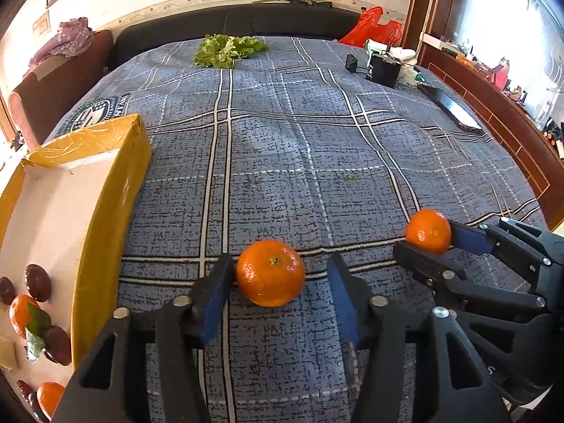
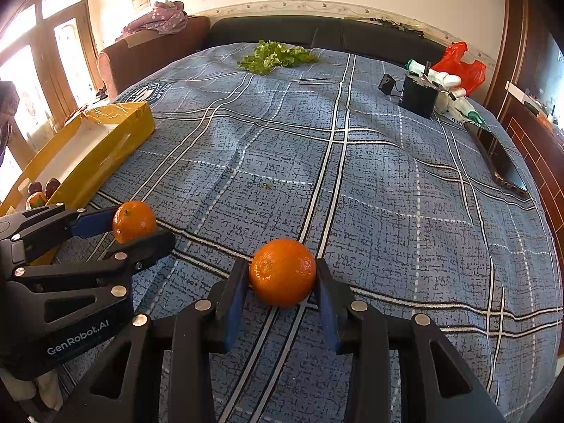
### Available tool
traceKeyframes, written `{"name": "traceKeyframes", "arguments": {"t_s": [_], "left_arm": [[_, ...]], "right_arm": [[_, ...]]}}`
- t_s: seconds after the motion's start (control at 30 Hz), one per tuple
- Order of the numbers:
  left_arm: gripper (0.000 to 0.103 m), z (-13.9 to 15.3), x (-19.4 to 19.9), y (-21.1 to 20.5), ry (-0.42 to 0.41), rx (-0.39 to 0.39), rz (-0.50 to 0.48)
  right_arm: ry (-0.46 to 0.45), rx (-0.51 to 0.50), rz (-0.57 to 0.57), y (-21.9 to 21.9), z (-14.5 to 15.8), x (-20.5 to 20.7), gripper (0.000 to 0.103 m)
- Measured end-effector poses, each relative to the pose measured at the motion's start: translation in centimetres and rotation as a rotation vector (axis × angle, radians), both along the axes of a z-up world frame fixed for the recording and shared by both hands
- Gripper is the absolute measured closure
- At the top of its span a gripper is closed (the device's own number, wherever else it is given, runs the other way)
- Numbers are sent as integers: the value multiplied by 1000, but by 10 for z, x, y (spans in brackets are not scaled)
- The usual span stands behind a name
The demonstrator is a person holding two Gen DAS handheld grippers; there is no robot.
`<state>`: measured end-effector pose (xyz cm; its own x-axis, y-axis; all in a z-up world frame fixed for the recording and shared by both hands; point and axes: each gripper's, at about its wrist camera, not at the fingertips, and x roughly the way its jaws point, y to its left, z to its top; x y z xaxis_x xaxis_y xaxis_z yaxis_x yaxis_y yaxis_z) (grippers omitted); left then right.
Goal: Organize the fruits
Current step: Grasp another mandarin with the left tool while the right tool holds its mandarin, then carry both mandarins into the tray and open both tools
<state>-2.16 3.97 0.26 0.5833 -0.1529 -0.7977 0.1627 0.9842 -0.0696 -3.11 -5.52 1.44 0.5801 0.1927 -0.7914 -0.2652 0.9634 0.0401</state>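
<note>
Two oranges lie on the blue checked bedspread. One orange sits between the fingers of my left gripper; the left pad touches it, while a gap shows at the right pad, so this gripper is open. In the right wrist view the same orange and left gripper appear at the left. My right gripper is shut on the second orange, both pads against its sides, low on the cloth. From the left wrist, that orange and right gripper show at the right.
A yellow cardboard box at the left edge holds oranges and dark brown fruits. Lettuce lies at the far end. A black device, a red bag and a dark tablet sit along the right side.
</note>
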Motion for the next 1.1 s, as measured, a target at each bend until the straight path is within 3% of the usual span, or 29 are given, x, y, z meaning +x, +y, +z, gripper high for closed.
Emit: {"name": "traceKeyframes", "arguments": {"t_s": [0.33, 0.53, 0.57, 0.6, 0.63, 0.7, 1.1], "left_arm": [[24, -1, 1, 1, 5, -73, -58], [20, -1, 1, 4, 1, -111, -66], [21, -1, 0, 4, -1, -104, -60], [31, -1, -1, 3, -6, -84, -46], [50, 0, -3, 2, -14, -65, -33], [69, 0, -6, 1, -24, -50, -32], [69, 26, -34, 14, -71, -92, 12]], "right_arm": [[7, 19, -45, -14, 1, 2, 61], [2, 28, -49, -15, 0, 1, 61], [0, 27, -48, -14, 0, 1, 61], [0, 27, -48, -14, 0, 1, 61], [-1, 27, -49, -14, 0, 1, 61], [-4, 32, -48, -15, 1, 1, 65], [-77, 54, -74, -19, 10, -3, 65]]}}
